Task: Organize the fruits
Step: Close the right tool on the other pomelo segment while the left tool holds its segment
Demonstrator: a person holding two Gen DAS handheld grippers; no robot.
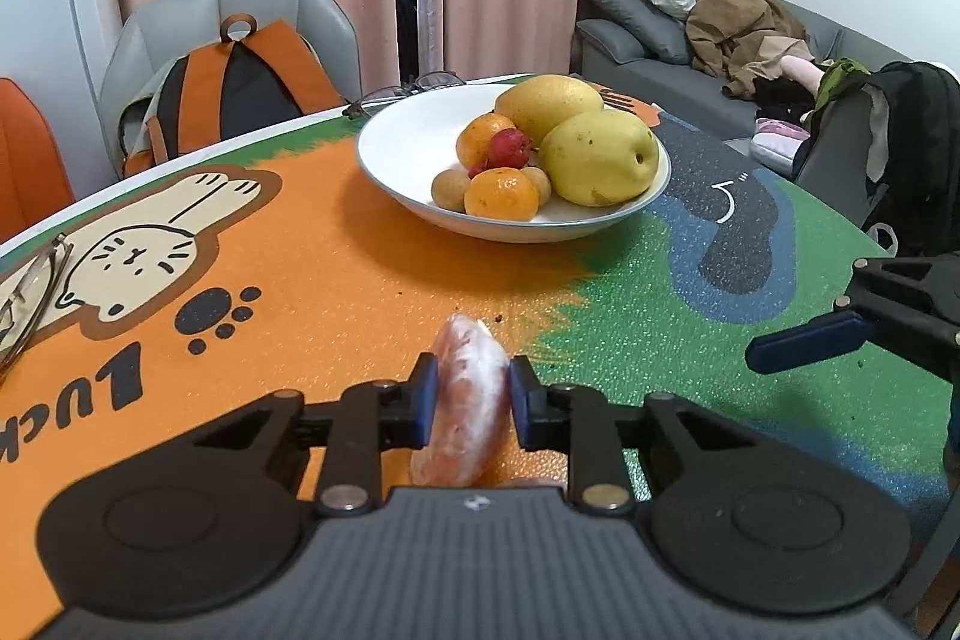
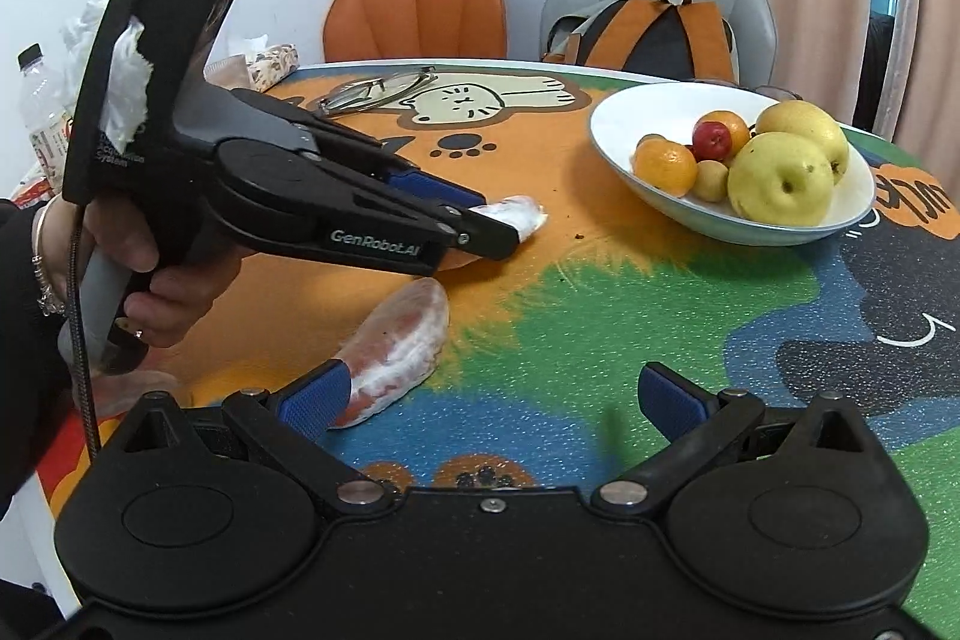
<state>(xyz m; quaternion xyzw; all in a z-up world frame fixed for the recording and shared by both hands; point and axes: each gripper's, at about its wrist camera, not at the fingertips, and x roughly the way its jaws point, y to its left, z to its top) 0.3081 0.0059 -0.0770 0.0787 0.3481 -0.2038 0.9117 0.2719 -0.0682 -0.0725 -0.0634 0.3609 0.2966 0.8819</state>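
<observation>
A pink citrus segment (image 1: 465, 400) with white pith sits between the blue pads of my left gripper (image 1: 471, 382), which is shut on it just above the orange mat. From the right wrist view the same segment (image 2: 519, 214) sticks out of the left gripper (image 2: 492, 226), held by a hand (image 2: 150, 292). A second segment (image 2: 402, 340) lies on the mat, its near end behind the left finger (image 2: 318, 397) of my open right gripper (image 2: 492, 388). The white bowl (image 1: 390, 172) (image 2: 606, 130) holds yellow pears, oranges and small red and brown fruits.
Folded glasses (image 1: 30, 292) (image 2: 372, 91) lie on the cartoon mat, and another pair (image 1: 414, 88) is behind the bowl. A backpack (image 1: 240, 82) sits on a grey chair beside an orange chair (image 2: 414, 10). A water bottle (image 2: 39, 100) stands at far left.
</observation>
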